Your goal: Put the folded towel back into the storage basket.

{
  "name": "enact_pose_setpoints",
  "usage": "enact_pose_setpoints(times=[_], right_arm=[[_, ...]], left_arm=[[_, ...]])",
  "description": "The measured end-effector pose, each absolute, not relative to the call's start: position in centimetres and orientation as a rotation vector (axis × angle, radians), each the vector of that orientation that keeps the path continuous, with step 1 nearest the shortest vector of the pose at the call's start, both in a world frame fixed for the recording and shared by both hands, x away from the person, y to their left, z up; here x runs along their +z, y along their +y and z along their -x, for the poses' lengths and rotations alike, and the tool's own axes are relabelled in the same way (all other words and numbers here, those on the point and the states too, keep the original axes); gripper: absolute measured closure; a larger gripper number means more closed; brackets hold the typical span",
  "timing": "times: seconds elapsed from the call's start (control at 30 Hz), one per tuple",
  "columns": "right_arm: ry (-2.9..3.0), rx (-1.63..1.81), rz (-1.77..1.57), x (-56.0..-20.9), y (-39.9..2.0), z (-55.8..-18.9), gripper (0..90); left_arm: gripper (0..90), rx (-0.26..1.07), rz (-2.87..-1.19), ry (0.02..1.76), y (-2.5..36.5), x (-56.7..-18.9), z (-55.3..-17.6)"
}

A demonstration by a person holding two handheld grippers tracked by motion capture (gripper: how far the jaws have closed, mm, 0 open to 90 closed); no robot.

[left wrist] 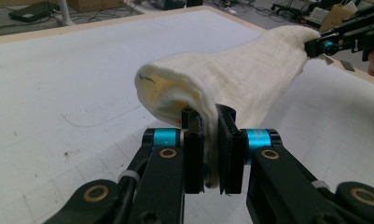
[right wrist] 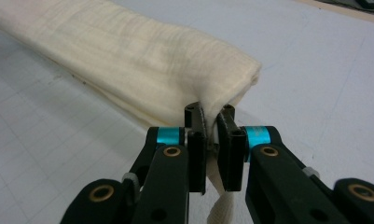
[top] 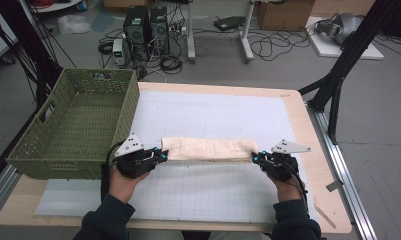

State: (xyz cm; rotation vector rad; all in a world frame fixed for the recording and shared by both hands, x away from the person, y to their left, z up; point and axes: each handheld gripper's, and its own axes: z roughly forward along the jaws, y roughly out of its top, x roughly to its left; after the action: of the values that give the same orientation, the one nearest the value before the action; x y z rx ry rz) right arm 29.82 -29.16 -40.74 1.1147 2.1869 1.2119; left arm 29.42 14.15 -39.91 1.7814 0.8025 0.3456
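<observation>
- A cream folded cloth [top: 208,149] is held stretched between the two grippers over the white gridded mat [top: 213,195], near the front middle of the wooden table [top: 308,145].
- The left gripper [top: 160,156] is clamped on the cloth's left end; in the left gripper view the fabric [left wrist: 231,79] is seen pinched between the closed jaws, and its end is lifted off the mat.
- The right gripper [top: 255,159] is clamped on the right end; in the right gripper view a fold of the cloth [right wrist: 128,56] is squeezed between the jaws, with a strip hanging below them.
- A green woven basket [top: 43,145] is seen at the table's left edge, just beside the left gripper and apart from the cloth.
</observation>
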Motion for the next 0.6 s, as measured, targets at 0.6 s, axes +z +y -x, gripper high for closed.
enact_pose_setpoints(times=[0.6], right_arm=[[2.172,1.250,-1.056,-38.2,-27.7,-31.2,84.2]], left_arm=[[82.3,0.395,-1.718,0.794,15.9,-37.1,-29.3]])
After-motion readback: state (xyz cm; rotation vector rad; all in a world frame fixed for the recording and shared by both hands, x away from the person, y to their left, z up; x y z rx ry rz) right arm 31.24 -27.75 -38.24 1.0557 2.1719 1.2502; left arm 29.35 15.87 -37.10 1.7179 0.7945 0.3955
